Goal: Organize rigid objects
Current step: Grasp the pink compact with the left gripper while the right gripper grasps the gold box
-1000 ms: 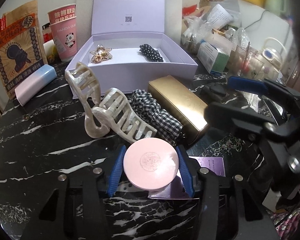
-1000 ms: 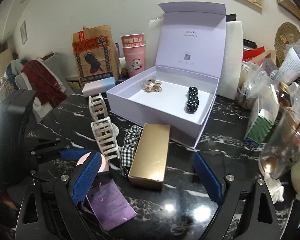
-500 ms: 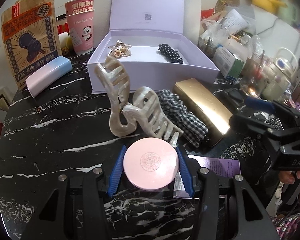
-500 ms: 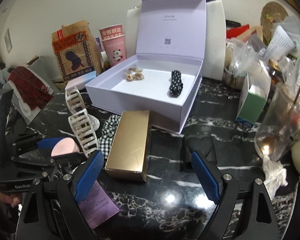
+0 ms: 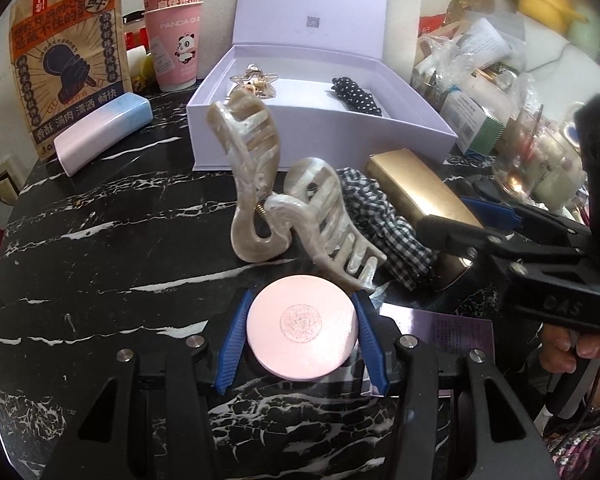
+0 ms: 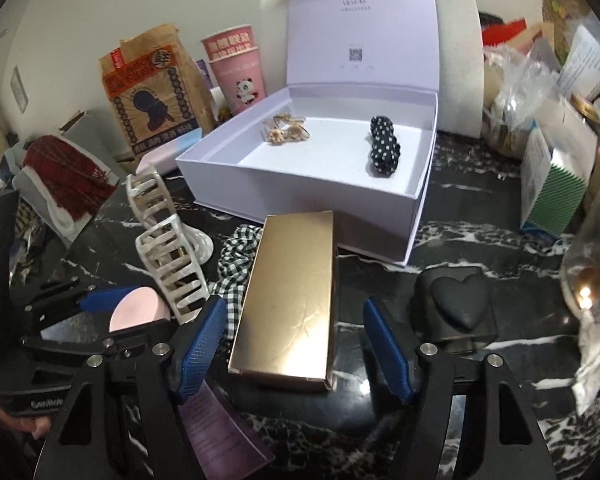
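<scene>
The left tool (image 5: 302,338) grips a round pink compact (image 5: 303,326) just above the black marble desk (image 5: 100,240), perhaps resting on it. The right tool (image 6: 292,344) gapes wide around the near end of a gold box (image 6: 290,296) in front of the open lilac box (image 6: 320,196).

Surface: black marble table with white veins (image 5: 100,240)
Rear: open lilac cardboard box (image 6: 300,184); pink-to-blue gradient case (image 5: 104,132); pink panda paper cup (image 5: 176,52)
Middle: pearly white claw clip (image 5: 296,208); black-and-white gingham scrunchie (image 5: 384,224); gold rectangular box (image 6: 288,300)
Right: black heart-embossed box (image 6: 456,308)
</scene>
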